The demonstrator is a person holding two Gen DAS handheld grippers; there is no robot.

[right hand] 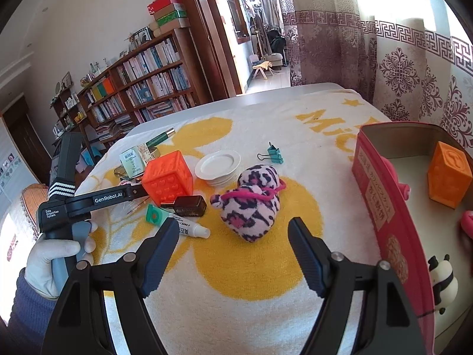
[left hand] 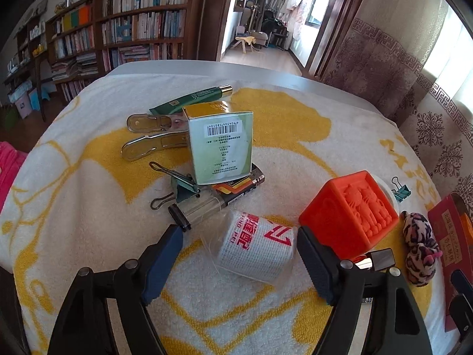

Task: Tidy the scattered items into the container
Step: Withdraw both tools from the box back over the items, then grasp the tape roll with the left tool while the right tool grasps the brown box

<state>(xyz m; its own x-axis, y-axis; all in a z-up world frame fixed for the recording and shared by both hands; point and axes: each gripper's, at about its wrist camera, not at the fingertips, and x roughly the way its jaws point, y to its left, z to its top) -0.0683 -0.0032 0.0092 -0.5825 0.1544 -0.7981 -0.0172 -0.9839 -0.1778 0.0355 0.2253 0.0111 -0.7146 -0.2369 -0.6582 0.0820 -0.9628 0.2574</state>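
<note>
My left gripper (left hand: pixel 238 238) jaws wide apart, holding nothing, straddling a white mesh-wrapped pack (left hand: pixel 255 245) on the towel (left hand: pixel 88 236). Orange cube (left hand: pixel 350 213) just right of it; green-white box (left hand: pixel 221 145) and clips farther back. My right gripper (right hand: pixel 233 233) also spread wide, empty, the leopard plush (right hand: pixel 251 202) just ahead. Red container (right hand: pixel 381 204) to the right, orange block (right hand: pixel 449 174) and panda figure (right hand: pixel 443 278) inside. White saucers (right hand: pixel 218 164) and teal binder clip (right hand: pixel 273 153) beyond.

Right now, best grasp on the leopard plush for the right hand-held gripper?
Grip the leopard plush across its fat lower body, coming straight ahead and down. It lies lengthwise toward the right hand-held gripper, whose open jaws look wider than the body. Avoid the pink cord; likely slips.
</note>
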